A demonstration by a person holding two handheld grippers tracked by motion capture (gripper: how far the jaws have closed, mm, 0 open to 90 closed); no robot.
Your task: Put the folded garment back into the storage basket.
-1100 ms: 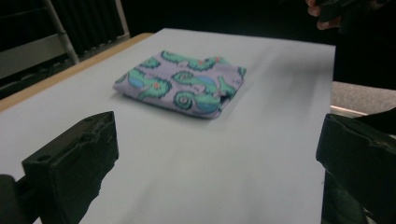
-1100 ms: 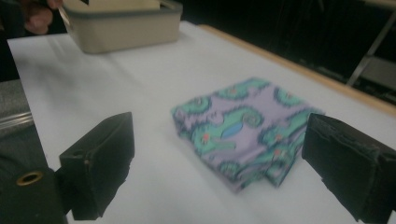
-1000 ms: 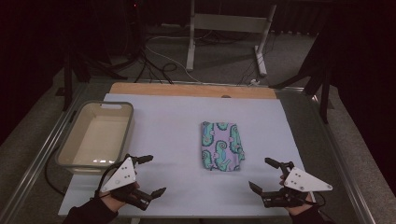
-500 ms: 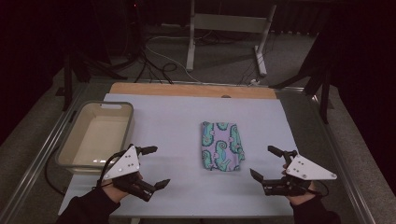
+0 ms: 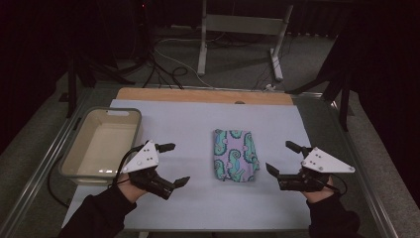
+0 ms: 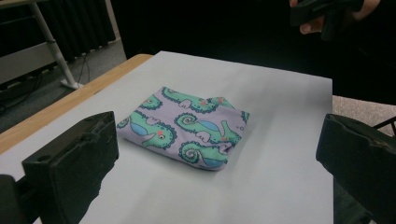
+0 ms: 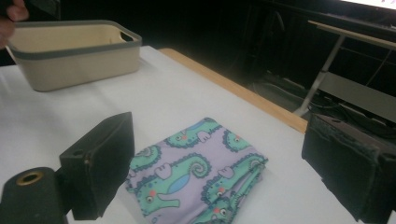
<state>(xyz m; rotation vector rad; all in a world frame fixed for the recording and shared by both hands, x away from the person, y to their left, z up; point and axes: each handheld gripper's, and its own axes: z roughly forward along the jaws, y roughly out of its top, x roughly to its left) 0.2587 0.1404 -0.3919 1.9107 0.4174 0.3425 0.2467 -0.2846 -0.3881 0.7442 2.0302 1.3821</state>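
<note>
A folded lilac cloth with green seahorses lies flat on the pale table sheet, right of centre. My left gripper is open to the cloth's left, jaws wide and pointing at it, a short gap away. On the other side my right gripper is open too, its jaws aimed at the cloth's right edge. The left gripper view has the cloth ahead between the spread jaws of the left gripper. The right gripper view shows the cloth close in front of the right gripper. Neither holds anything.
A beige plastic basin with a grey rim stands empty at the table's left, beside my left hand; it shows as the basin in the right gripper view. A wooden strip edges the far side. Metal rails run along both sides.
Both grippers have moved forward and inward toward the cloth from either side, still open. The cloth and basin have not moved.
</note>
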